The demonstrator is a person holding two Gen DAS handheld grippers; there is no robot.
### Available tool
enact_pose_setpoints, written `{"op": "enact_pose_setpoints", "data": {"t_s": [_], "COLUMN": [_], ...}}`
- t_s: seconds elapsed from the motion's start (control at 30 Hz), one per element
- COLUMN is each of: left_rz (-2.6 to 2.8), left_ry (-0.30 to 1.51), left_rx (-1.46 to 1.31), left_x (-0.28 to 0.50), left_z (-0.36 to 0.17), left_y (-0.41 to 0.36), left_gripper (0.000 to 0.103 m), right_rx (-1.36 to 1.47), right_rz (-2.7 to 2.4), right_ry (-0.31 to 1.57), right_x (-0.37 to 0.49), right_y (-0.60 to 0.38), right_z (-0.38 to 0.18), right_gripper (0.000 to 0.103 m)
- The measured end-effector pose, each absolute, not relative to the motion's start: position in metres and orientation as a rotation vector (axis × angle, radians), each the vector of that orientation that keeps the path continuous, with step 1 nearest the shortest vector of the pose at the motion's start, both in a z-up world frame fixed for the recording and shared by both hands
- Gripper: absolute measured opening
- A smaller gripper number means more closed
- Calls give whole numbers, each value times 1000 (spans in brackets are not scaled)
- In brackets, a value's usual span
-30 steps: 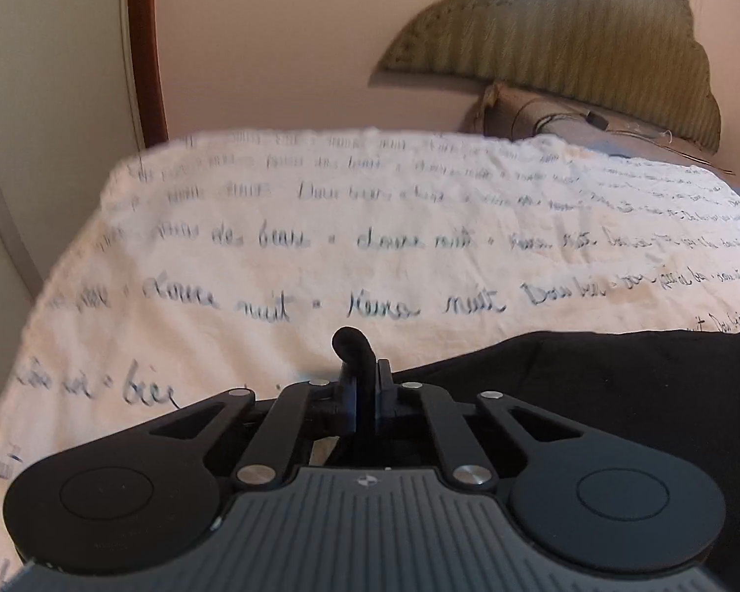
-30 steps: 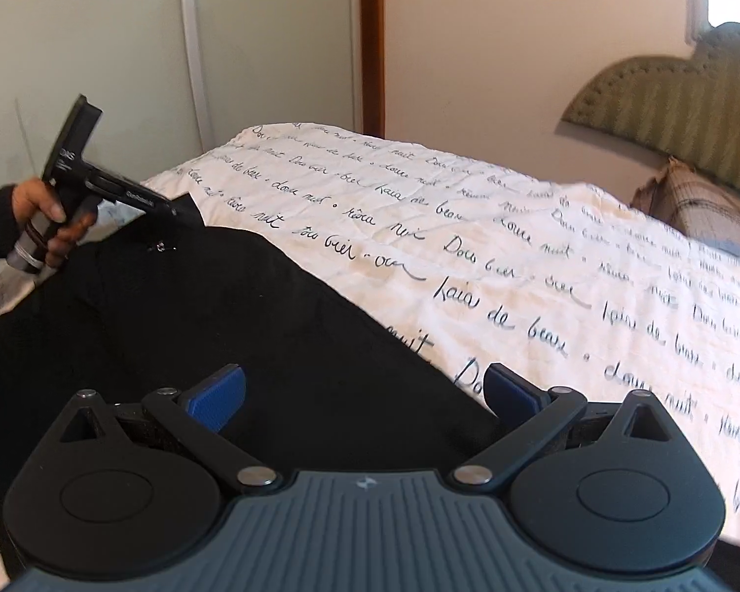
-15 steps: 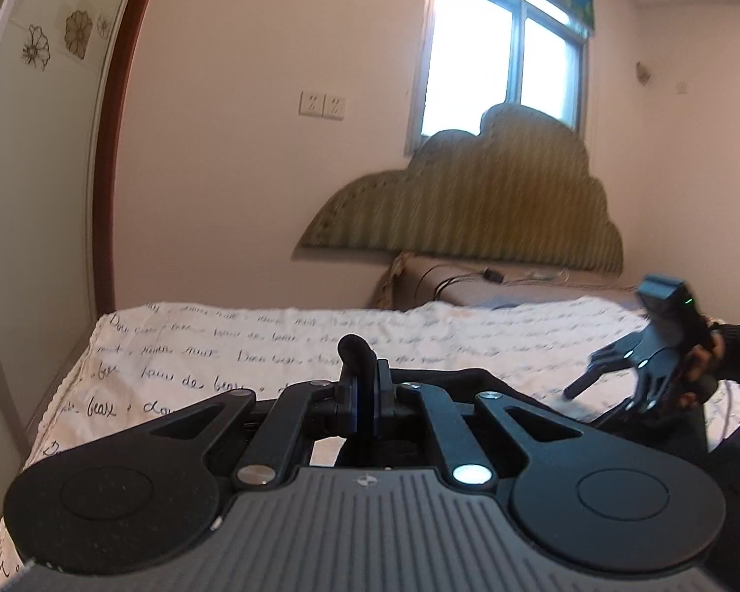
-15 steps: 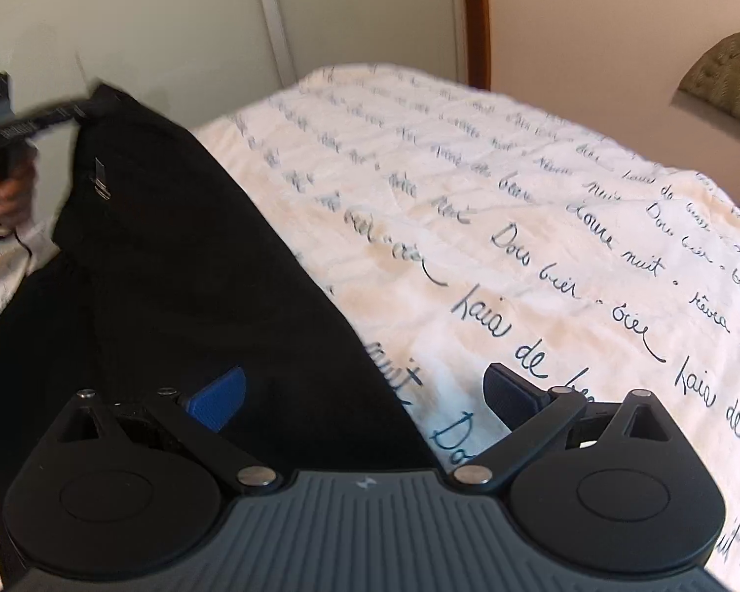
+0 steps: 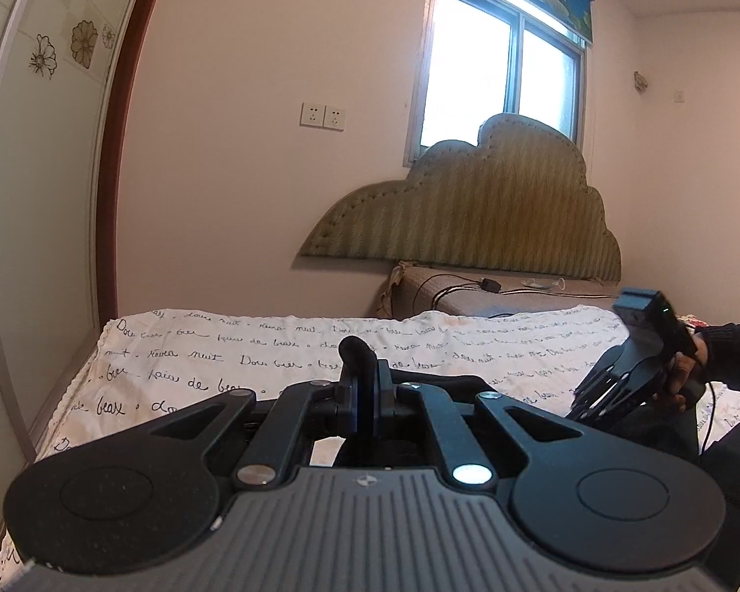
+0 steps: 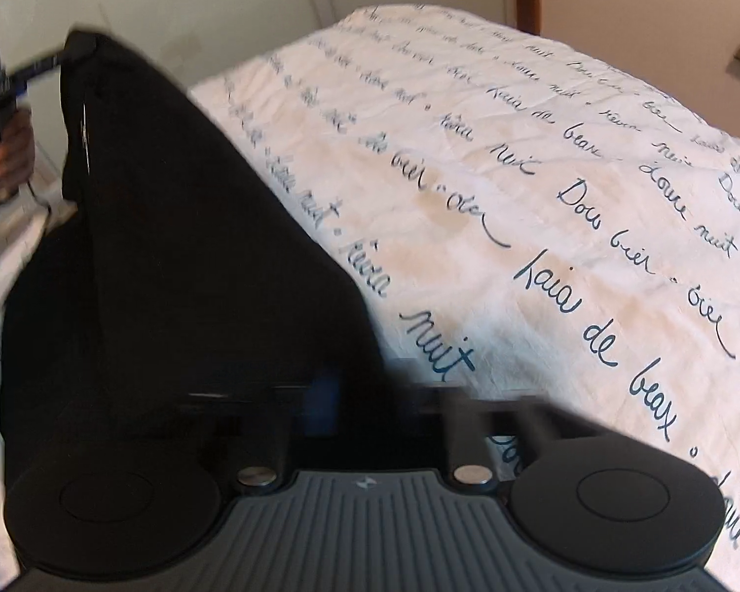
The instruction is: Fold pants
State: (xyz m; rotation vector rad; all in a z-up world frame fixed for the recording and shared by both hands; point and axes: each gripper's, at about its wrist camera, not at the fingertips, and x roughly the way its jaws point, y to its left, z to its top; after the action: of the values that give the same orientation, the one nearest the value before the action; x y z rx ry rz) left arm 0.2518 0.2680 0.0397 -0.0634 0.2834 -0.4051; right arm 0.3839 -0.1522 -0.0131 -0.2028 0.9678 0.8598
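Observation:
The black pants [image 6: 172, 256] hang lifted over the bed. My left gripper [image 5: 365, 394] is shut on a bunched corner of the pants [image 5: 355, 350] and holds it up; it shows at the far left of the right wrist view [image 6: 69, 54]. My right gripper [image 6: 365, 409] is motion-blurred with its fingers drawn close at the pants' lower edge; whether it grips the cloth cannot be told. The right gripper also shows in the left wrist view [image 5: 592, 399], low against the dark cloth [image 5: 666, 434].
The bed carries a white sheet with blue handwriting [image 6: 542, 197]. A green cloud-shaped headboard [image 5: 478, 217] and a pillow with cables [image 5: 493, 296] lie at the far end. A wardrobe door [image 5: 24, 197] stands close on the left.
My left gripper has raised its corner of the pants higher. My right gripper's fingers, wide apart before, have come together at the pants' lower edge and are blurred by motion.

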Motion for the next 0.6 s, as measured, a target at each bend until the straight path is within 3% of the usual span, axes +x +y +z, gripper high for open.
{"op": "enact_pose_setpoints", "data": {"t_s": [0.3,0.43,0.6], "left_rz": [-408,-378,-265], "left_ry": [267,315,556], "left_rx": [-156,-252,-345], "left_x": [213,172,149], "left_z": [56,35,-28], "left_y": [285,301,317], "left_gripper": [8,9,28], "right_rx": [-214,-228,-317], "right_rz": [861,913,882], "right_ry": [761,750,807], "right_x": [288,211,161], "right_y": [-161,-152,-128], "right_z": [53,53,11], "right_gripper": [7,7,6]}}
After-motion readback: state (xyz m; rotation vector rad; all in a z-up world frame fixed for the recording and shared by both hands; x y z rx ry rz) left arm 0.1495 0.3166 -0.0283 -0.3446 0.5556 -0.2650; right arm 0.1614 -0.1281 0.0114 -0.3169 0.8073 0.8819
